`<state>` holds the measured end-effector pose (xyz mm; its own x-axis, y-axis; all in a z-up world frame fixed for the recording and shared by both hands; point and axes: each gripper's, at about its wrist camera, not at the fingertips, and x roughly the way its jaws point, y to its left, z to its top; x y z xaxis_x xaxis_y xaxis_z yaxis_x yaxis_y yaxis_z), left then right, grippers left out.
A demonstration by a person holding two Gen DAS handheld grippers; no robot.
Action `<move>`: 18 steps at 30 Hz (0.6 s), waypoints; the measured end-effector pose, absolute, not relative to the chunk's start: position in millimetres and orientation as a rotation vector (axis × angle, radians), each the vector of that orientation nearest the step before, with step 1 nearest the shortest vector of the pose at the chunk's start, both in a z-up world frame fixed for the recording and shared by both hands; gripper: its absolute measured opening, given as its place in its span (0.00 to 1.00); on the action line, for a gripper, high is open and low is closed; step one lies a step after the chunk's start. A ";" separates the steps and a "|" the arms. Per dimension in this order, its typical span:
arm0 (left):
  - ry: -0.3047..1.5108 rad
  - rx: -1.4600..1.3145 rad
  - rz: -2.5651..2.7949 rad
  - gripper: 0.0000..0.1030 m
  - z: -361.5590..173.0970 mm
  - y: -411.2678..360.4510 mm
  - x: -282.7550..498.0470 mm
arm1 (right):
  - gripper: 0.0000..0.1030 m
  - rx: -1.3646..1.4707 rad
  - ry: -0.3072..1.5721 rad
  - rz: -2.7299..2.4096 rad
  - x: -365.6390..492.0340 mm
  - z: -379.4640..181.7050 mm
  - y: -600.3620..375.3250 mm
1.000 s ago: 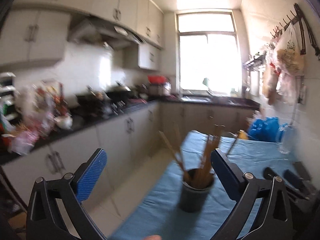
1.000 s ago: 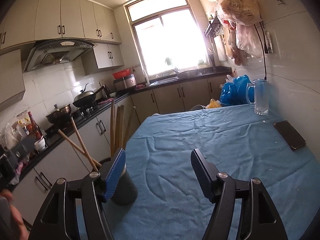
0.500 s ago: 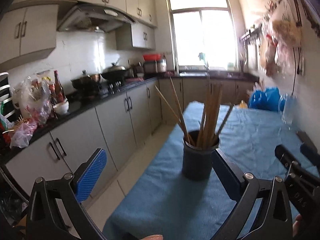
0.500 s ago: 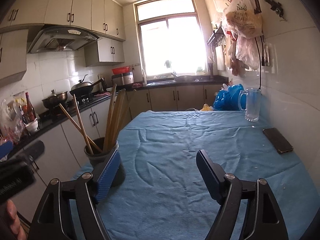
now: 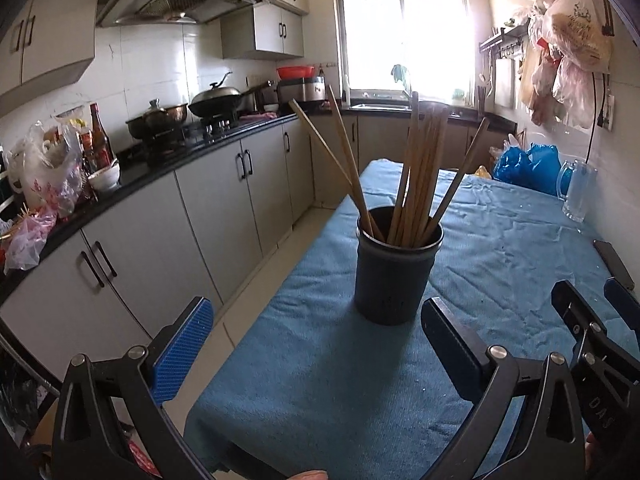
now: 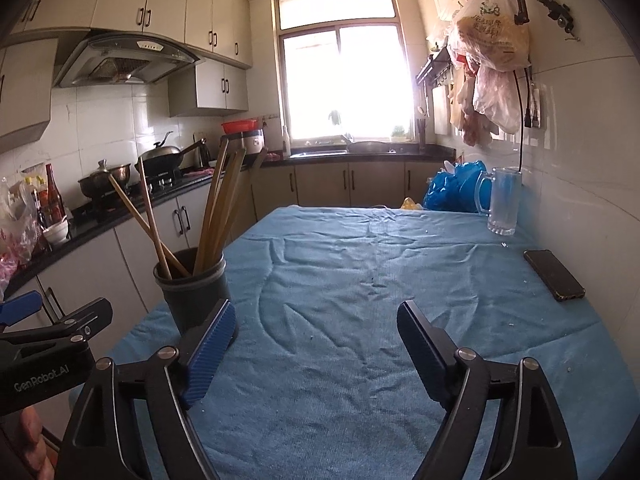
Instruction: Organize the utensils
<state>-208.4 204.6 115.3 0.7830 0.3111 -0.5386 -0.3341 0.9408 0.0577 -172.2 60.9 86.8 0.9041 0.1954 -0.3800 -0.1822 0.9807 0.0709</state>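
A dark round holder (image 5: 394,268) stands near the left edge of the blue-clothed table (image 5: 328,380), with several wooden chopsticks (image 5: 416,172) upright in it. It also shows in the right wrist view (image 6: 196,292), left of my right gripper. My left gripper (image 5: 316,356) is open and empty, a little short of the holder. My right gripper (image 6: 312,344) is open and empty over the bare cloth (image 6: 380,280). The right gripper also shows in the left wrist view at the right edge (image 5: 592,312).
A black phone (image 6: 554,274) lies near the table's right edge. A glass mug (image 6: 504,200) and a blue bag (image 6: 456,186) stand at the far right by the wall. A kitchen counter (image 5: 132,172) with pots and bottles runs along the left.
Both views have steadied and risen; the left gripper has swung right so that the holder is now between its fingers' line. Both grippers stay open.
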 end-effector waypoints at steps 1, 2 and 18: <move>0.580 -0.044 0.345 1.00 114.1 205.2 -207.6 | 0.84 0.029 0.402 0.196 -171.5 85.2 62.1; 0.583 -0.044 0.342 1.00 113.4 205.6 -207.3 | 0.84 0.024 0.407 0.198 -170.9 84.0 63.5; 0.616 -0.039 0.348 1.00 103.7 205.4 -205.0 | 0.87 -0.009 0.434 0.196 -168.5 76.6 71.9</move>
<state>-205.0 205.4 103.7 0.7603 0.3080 -0.5719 -0.3311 0.9412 0.0668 -168.5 71.9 76.6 0.8889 0.1866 -0.4183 -0.1907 0.9811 0.0325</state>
